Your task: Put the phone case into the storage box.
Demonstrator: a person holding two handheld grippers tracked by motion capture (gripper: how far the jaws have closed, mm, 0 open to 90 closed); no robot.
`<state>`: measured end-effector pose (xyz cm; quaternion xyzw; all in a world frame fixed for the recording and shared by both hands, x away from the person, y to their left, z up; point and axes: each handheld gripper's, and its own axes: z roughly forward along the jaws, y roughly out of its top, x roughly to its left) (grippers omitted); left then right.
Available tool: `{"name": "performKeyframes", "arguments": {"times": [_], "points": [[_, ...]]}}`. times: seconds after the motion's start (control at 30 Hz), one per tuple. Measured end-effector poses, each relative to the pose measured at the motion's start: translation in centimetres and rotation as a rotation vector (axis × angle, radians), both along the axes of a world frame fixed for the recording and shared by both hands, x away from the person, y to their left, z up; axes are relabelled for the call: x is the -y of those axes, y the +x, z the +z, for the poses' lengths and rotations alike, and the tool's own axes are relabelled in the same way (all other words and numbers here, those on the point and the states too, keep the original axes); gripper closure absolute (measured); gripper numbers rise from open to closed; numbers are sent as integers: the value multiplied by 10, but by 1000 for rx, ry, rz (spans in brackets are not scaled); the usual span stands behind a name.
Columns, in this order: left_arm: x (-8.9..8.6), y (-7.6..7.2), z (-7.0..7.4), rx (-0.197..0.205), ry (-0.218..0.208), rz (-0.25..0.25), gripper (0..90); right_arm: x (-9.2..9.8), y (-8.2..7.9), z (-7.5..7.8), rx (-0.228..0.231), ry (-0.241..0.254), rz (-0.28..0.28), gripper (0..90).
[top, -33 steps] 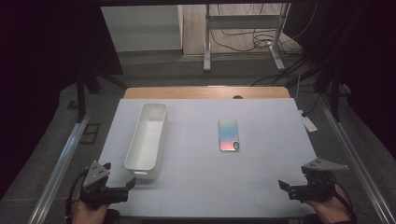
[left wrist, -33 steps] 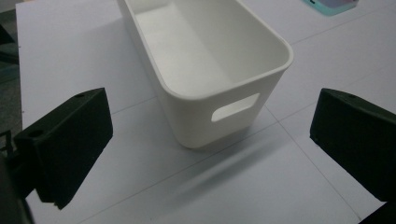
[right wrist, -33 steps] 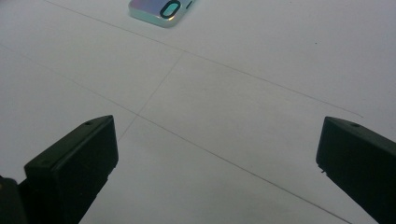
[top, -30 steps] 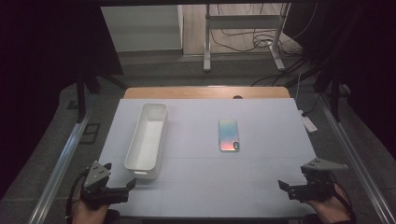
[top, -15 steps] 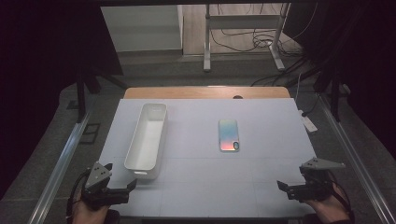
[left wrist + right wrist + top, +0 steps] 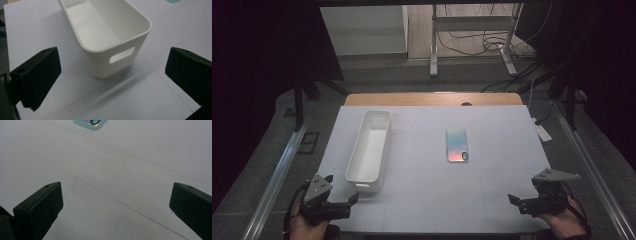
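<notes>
One white bin, empty inside

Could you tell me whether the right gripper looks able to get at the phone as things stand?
Probably yes: the right gripper is open at the table's near edge, and only bare white surface lies between it and the phone, which lies flat, apart from the white bin.

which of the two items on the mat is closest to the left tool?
The white bin: its near end with the handle slot sits just ahead of the open left tool. The phone lies flat farther off, mid-mat, nearer the right tool.
</notes>
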<state>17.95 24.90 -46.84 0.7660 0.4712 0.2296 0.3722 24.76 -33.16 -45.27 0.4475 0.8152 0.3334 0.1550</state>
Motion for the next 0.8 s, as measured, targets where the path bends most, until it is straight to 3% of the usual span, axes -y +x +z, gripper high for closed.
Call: {"name": "performKeyframes", "arguments": {"times": [0.8], "points": [[2, 0, 0, -1, 15, -7, 10, -14, 25, 3, -5, -10, 51, 0]]}}
